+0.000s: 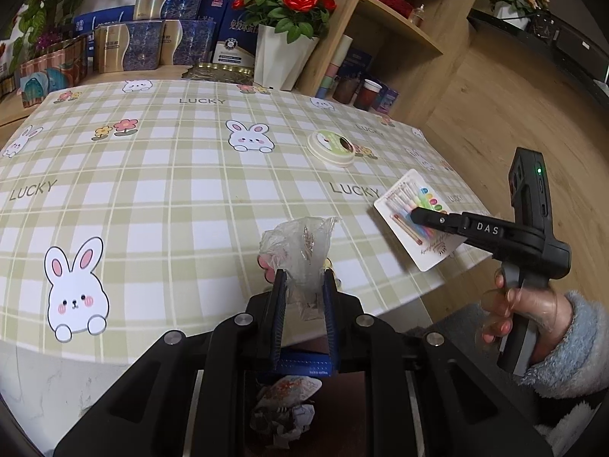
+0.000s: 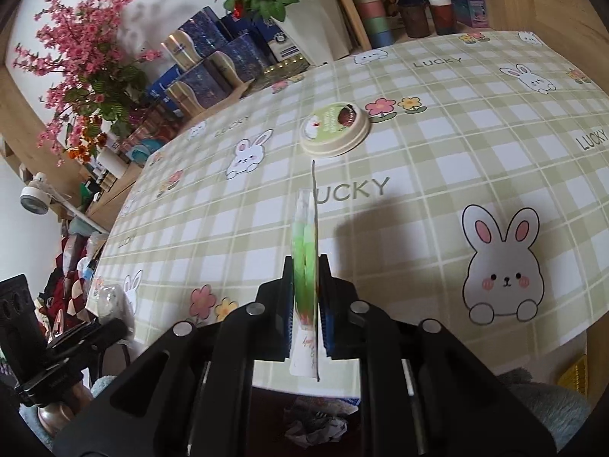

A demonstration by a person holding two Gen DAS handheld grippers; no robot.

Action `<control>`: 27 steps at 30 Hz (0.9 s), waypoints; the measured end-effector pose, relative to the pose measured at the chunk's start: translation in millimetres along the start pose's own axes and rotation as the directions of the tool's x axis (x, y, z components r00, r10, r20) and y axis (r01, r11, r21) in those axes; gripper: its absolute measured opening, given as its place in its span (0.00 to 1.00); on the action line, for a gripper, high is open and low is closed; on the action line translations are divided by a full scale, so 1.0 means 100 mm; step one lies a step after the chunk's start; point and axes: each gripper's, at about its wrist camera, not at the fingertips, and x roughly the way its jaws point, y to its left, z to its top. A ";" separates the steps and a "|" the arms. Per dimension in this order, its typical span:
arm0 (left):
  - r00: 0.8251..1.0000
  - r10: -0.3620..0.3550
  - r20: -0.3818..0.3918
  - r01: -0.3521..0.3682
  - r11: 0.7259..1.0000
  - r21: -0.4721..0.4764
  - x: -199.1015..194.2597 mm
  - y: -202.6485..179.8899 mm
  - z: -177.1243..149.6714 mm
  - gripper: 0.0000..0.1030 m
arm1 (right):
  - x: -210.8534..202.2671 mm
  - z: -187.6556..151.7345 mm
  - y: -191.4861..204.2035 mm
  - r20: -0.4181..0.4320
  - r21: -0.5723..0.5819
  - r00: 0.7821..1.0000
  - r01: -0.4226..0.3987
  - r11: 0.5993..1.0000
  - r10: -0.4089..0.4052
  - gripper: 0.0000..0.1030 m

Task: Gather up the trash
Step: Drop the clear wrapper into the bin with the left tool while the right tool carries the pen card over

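My left gripper [image 1: 304,274] is shut on a crumpled clear plastic wrapper [image 1: 297,240], held just above the near edge of the checked tablecloth [image 1: 152,190]. At the right, my right gripper [image 1: 416,215] is shut on a white card pack of coloured pens [image 1: 403,198], lifted over the table's corner. In the right wrist view the card pack [image 2: 304,221] stands edge-on between the pads of the right gripper [image 2: 306,259]. A round cream lid with a green label [image 1: 331,148] [image 2: 335,129] lies flat on the cloth beyond both. Crumpled trash [image 1: 283,411] [image 2: 316,426] lies in a container below the table edge.
A white pot of red roses [image 1: 281,57], blue and gold boxes [image 1: 152,38] and a wooden shelf with cups [image 1: 365,91] line the table's far side. Pink blossom branches [image 2: 87,57] stand at the far left. A hand in a fluffy blue sleeve [image 1: 571,342] holds the right gripper.
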 end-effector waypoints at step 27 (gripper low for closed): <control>0.961 -0.061 -0.269 0.052 0.998 -0.040 0.33 -0.17 -1.03 0.18 | -0.44 -0.79 0.09 -0.076 -0.027 0.994 -0.084 0.996 0.082 0.15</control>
